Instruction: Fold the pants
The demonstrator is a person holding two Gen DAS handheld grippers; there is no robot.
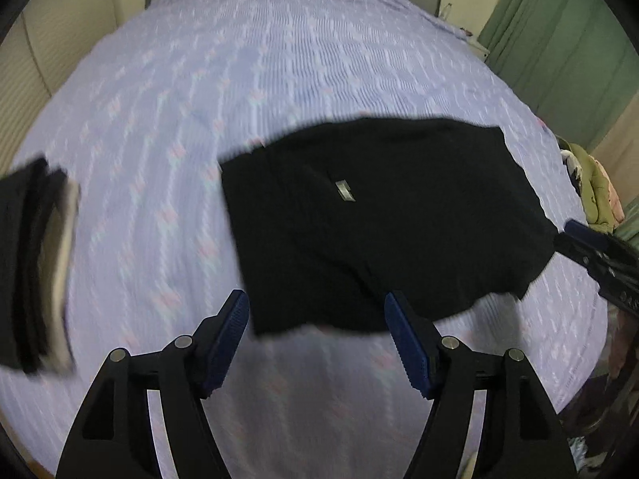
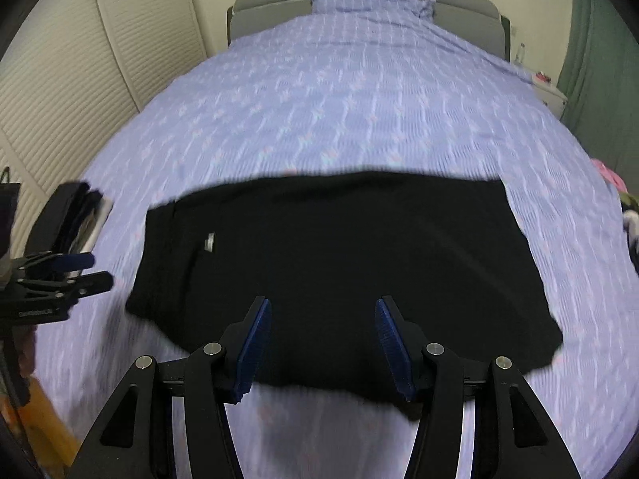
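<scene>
Black pants point(image 1: 383, 219) lie folded into a wide flat shape on the lilac bedspread point(image 1: 247, 80), with a small grey label showing on top. They also show in the right wrist view point(image 2: 343, 275). My left gripper point(image 1: 317, 315) is open and empty, just above the pants' near left edge. My right gripper point(image 2: 323, 323) is open and empty over the pants' near edge. In the left wrist view the right gripper point(image 1: 591, 247) shows at the pants' right side. In the right wrist view the left gripper point(image 2: 84, 269) shows at their left.
A stack of folded dark clothes point(image 1: 36, 263) lies on the bed at the left, also in the right wrist view point(image 2: 76, 215). A heap of clothes point(image 1: 591, 183) sits at the bed's right edge. A grey headboard point(image 2: 271, 4) and a louvred wardrobe point(image 2: 60, 68) bound the bed.
</scene>
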